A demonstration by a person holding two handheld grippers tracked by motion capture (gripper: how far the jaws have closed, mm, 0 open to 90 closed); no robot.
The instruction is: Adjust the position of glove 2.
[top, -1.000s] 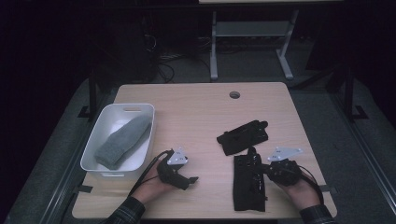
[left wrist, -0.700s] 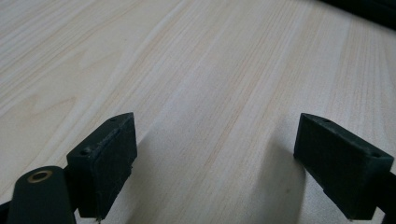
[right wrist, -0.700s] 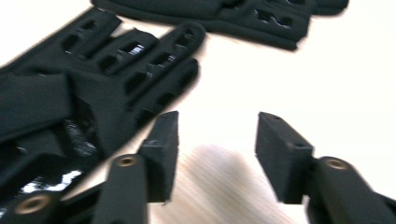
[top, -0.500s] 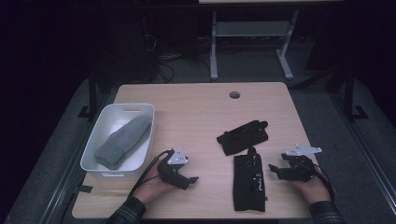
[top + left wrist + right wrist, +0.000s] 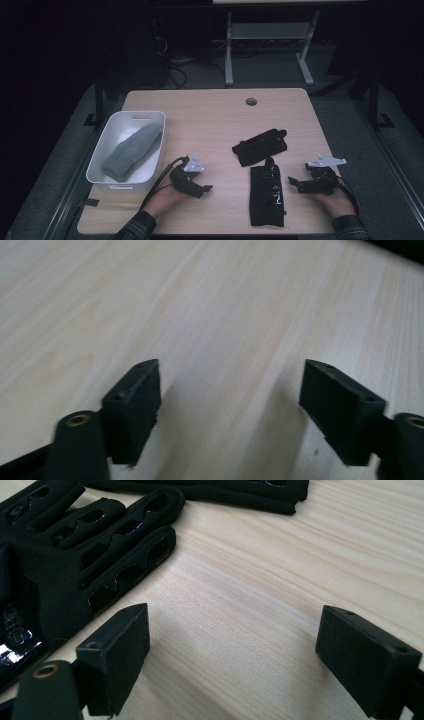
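Both hands rest low on the pale wooden table (image 5: pixel 210 115). The left gripper (image 5: pixel 204 189) has been closing yet gapes empty; the right gripper (image 5: pixel 295 183), just opening, stands empty beside the near black fabric glove (image 5: pixel 266 196).

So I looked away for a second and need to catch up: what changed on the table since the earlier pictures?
The right gripper let go of the near black glove and drew back to the right; its jaws have just been opening, with nothing between them. The left gripper kept its place, its jaws closing a little over bare table. The far black glove, white bin and grey sock stayed put.
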